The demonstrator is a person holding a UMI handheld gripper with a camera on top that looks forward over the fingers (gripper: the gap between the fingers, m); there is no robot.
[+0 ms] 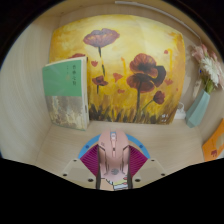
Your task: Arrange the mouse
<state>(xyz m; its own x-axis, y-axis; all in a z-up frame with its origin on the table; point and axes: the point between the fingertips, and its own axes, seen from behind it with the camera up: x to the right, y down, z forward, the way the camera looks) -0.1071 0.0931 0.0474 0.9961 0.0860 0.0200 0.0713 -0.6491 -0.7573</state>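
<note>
Mouse (113,152) held in claw (113,172); vase (199,104) holds flowers (206,66).

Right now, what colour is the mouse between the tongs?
Pale pink mouse, seen in the gripper view between the tongs.

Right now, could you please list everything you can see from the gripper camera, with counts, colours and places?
Mouse: one, pale pink, between the tongs' fingers, lengthwise on the table.
Painting: one, red poppies on yellow, leaning against the wall beyond the mouse.
Book: one, pale green cover, standing beside the painting.
Vase: one, light blue, holding pale flowers, at the painting's other side.
Table: one, cream surface under it all.
Tongs: one pair, magenta pads on the inner faces, fingers at either side of the mouse; whether they press on it cannot be told.
</note>
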